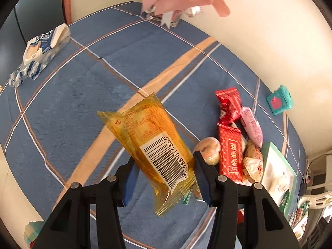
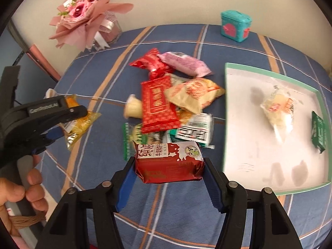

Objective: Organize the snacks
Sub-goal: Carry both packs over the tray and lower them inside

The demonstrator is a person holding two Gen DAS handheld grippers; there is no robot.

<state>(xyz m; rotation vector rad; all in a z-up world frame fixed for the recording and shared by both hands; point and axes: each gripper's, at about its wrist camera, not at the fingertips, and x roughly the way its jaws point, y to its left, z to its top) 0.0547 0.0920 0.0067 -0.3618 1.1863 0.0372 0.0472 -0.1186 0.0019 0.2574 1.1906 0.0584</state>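
My left gripper (image 1: 164, 164) is shut on a yellow snack packet (image 1: 151, 139) with a barcode, held above the blue plaid cloth; it also shows in the right wrist view (image 2: 78, 122). My right gripper (image 2: 169, 170) is shut on a red milk-biscuit packet (image 2: 169, 161), lifted just in front of a pile of snacks (image 2: 172, 95). A red wafer packet (image 2: 158, 105) and a pink packet (image 2: 184, 64) lie in that pile. A white tray with green rim (image 2: 244, 124) on the right holds a clear-wrapped cake (image 2: 279, 112) and a green packet (image 2: 318, 132).
A pink paper bouquet (image 2: 83, 18) stands at the back left. A teal box (image 2: 235, 26) sits at the back by the wall. A blue-white bag (image 1: 39, 51) lies at the far left of the table (image 1: 83, 87). The person's hand (image 2: 18, 195) holds the left gripper's handle.
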